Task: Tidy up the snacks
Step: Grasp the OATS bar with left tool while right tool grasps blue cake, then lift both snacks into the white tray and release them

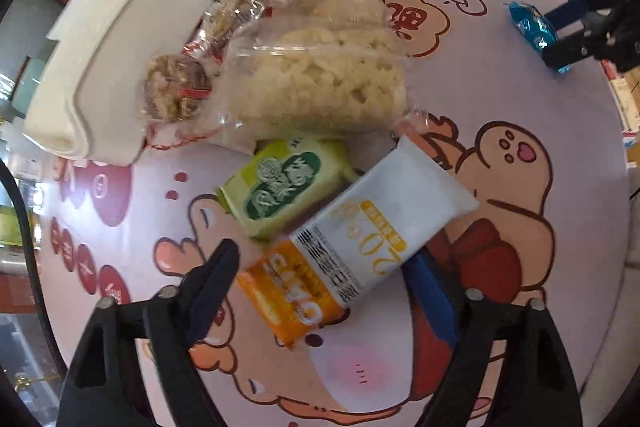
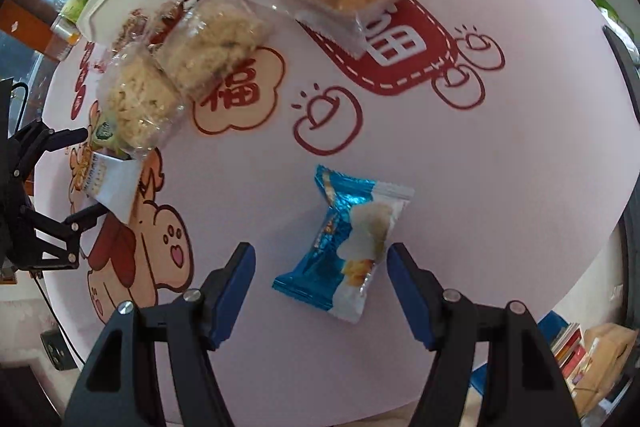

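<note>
Pink tabletop fills both views, printed all over with cartoons: a red banner with white dashed stitching, a cloud-shaped badge carrying a red character, and a brown puppy with a pink nose. Off the near right edge sits a stack of books. Beyond the far left edge, bottles on a shelf, blurred.

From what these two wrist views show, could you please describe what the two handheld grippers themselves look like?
Both the left gripper and right gripper are matte black linkage frames with triangular cut-outs and silver pivot pins. Their fingers carry flat blue pads. A thin black cable trails beside the left one. No markings or sleeves show.
</note>
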{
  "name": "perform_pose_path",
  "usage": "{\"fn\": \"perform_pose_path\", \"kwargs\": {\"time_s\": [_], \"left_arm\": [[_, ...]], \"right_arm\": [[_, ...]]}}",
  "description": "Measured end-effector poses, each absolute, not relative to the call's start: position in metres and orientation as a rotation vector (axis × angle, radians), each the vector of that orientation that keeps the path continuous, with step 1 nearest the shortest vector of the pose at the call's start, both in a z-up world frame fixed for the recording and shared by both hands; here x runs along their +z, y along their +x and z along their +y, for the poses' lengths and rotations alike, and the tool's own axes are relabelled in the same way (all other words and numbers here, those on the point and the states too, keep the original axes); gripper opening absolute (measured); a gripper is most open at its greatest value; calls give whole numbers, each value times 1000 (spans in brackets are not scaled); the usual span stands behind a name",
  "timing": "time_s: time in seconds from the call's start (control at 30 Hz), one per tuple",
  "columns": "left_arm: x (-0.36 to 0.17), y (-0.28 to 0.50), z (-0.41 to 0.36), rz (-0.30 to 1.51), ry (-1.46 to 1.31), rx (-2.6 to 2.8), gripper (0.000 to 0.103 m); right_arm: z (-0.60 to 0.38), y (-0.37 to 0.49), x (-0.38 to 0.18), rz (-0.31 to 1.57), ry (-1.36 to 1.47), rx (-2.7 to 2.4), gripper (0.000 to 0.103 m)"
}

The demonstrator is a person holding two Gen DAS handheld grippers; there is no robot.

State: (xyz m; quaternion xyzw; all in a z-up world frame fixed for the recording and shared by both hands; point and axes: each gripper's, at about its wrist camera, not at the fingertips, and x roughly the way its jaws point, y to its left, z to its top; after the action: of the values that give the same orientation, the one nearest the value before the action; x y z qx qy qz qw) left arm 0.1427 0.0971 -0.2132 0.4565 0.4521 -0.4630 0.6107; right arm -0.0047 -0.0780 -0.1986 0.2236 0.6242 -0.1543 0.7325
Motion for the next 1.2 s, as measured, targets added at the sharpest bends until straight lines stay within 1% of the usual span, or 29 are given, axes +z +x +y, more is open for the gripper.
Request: {"fn": "perform_pose_path", "kwargs": {"time_s": [0.03,0.07,0.1,0.13,0.2,0.23,0.27,0.3,0.43,0.57,0.63,0.73,0.87,1.03,1.2], "left_arm": [[-213,145,95,1059,1049,-1070,77],[-213,146,93,1079,1043,-1069,73],[-213,147,91,1092,1039,-1071,64],[-213,147,90,1109,1032,-1068,63],[-212,142,88,1130,1031,-1044,56],[-212,140,88,1144,1020,-1035,52],[-211,137,89,1161,1003,-1031,42],[-210,133,89,1178,980,-1027,38],[-205,114,91,1192,895,-997,35],[-189,105,95,1206,737,-956,34],[-176,104,99,1217,623,-916,34],[-157,114,102,1236,485,-854,34],[-123,125,95,1194,387,-750,34],[-55,150,86,1080,274,-634,34],[7,192,65,966,198,-525,36]], "right_arm": [[-79,-6,-200,1376,497,-345,68],[-81,-7,-203,1378,507,-352,68],[-82,-8,-203,1377,514,-356,67],[-82,-8,-203,1370,512,-358,64],[-80,-8,-203,1375,488,-368,55],[-79,-8,-203,1377,474,-372,45],[-79,-9,-202,1376,455,-374,35],[-78,-8,-202,1376,452,-366,33],[-74,-5,-201,1371,446,-343,32],[-71,-10,-197,1356,438,-294,30],[-61,2,-191,1344,427,-266,30],[-56,10,-174,1307,410,-216,30],[-59,29,-139,1237,378,-132,30],[-73,56,-81,1129,297,-55,30],[-102,108,-26,1029,221,24,30]]}}
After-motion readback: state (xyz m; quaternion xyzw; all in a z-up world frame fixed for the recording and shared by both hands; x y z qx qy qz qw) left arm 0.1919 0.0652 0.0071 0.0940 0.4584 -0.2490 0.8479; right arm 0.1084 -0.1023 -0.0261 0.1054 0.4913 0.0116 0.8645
